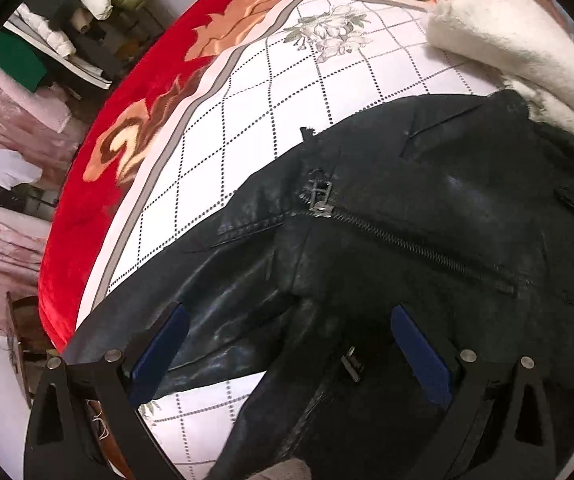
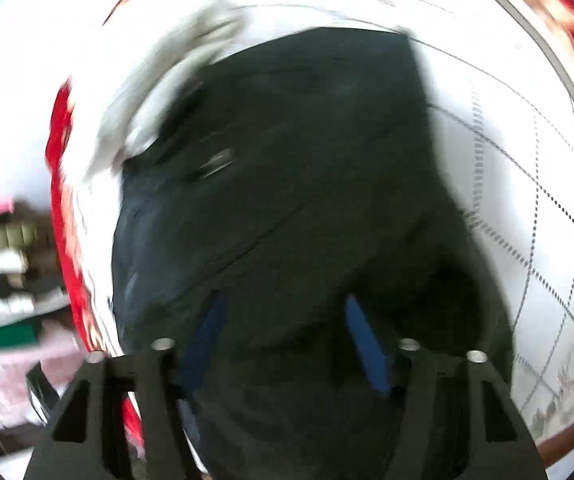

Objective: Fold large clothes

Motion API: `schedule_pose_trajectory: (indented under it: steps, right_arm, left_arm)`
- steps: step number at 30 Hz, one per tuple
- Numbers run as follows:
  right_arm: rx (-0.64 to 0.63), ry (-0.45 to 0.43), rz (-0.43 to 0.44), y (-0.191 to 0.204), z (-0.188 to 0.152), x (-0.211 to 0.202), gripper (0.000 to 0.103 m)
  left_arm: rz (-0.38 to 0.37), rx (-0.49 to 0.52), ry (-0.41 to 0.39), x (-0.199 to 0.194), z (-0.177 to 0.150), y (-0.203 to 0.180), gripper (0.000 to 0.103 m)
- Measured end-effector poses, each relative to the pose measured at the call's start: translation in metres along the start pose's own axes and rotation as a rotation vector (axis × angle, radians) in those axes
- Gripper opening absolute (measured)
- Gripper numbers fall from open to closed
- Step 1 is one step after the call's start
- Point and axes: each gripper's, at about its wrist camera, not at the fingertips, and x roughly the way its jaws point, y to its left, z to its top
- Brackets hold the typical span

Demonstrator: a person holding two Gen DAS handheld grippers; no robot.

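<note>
Both grippers (image 1: pixel 287 344) (image 2: pixel 287 340) agape over jacket (image 1: pixel 407 208)

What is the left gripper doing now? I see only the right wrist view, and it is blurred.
Observer: The left gripper is open over the black leather jacket. Its pads do not press on it.
Operator: Can you see a zipper there?
Observer: Yes, a metal zipper runs slantwise across the jacket, with its pull at the left end in that view.
Operator: And the white blur beside the jacket?
Observer: It is a fluffy white garment, touching the jacket's far edge.
</note>
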Motion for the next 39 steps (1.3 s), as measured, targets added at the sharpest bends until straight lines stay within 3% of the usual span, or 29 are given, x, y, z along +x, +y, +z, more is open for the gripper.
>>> schedule_pose_trajectory:
  steps: [3, 5, 8, 11, 12, 13, 15, 19, 23, 28, 33, 36, 39]
  right_arm:
    - [0.048, -0.026, -0.225, -0.034, 0.010, 0.010, 0.000]
    - [0.092, -0.027, -0.201, -0.049, 0.012, 0.011, 0.000]
    - [0.043, -0.010, -0.196, -0.046, 0.009, 0.008, 0.000]
    - [-0.050, -0.008, -0.238, -0.018, 0.003, 0.005, 0.013]
    - [-0.079, -0.016, -0.234, -0.006, -0.004, 0.003, 0.026]
    - [-0.097, -0.021, -0.221, 0.002, -0.009, 0.002, 0.039]
    - [-0.134, -0.028, -0.185, 0.021, -0.024, 0.000, 0.047]
    - [-0.179, 0.048, -0.112, 0.054, -0.036, 0.014, 0.047]
    - [-0.259, 0.094, -0.061, 0.065, -0.043, 0.015, 0.047]
    - [-0.320, 0.156, -0.001, 0.088, -0.060, 0.016, 0.047]
    - [-0.385, 0.191, -0.029, 0.114, -0.085, 0.036, 0.047]
    - [-0.428, 0.175, -0.045, 0.122, -0.097, 0.043, 0.047]
    - [-0.418, 0.174, -0.050, 0.126, -0.104, 0.054, 0.047]
  left_arm:
    - [0.033, 0.007, -0.015, 0.003, 0.003, -0.014, 0.103]
    - [0.045, 0.007, -0.016, 0.004, 0.004, -0.022, 0.103]
    - [0.054, 0.012, 0.004, 0.019, 0.005, -0.036, 0.103]
    - [0.048, -0.019, 0.065, 0.040, 0.002, -0.037, 0.103]
    - [0.031, -0.044, 0.069, 0.039, 0.002, -0.033, 0.103]
    - [0.009, -0.074, 0.060, 0.031, 0.001, -0.026, 0.103]
    - [-0.018, -0.110, 0.026, 0.012, -0.004, -0.010, 0.103]
    - [-0.093, -0.217, 0.013, -0.020, -0.032, 0.040, 0.103]
    - [-0.095, -0.386, 0.068, -0.024, -0.072, 0.108, 0.103]
    - [-0.160, -0.709, 0.168, 0.014, -0.128, 0.198, 0.103]
    - [-0.334, -1.113, 0.172, 0.063, -0.172, 0.273, 0.101]
    - [-0.409, -1.241, 0.155, 0.084, -0.179, 0.292, 0.101]
    - [-0.375, -1.301, 0.109, 0.094, -0.175, 0.311, 0.100]
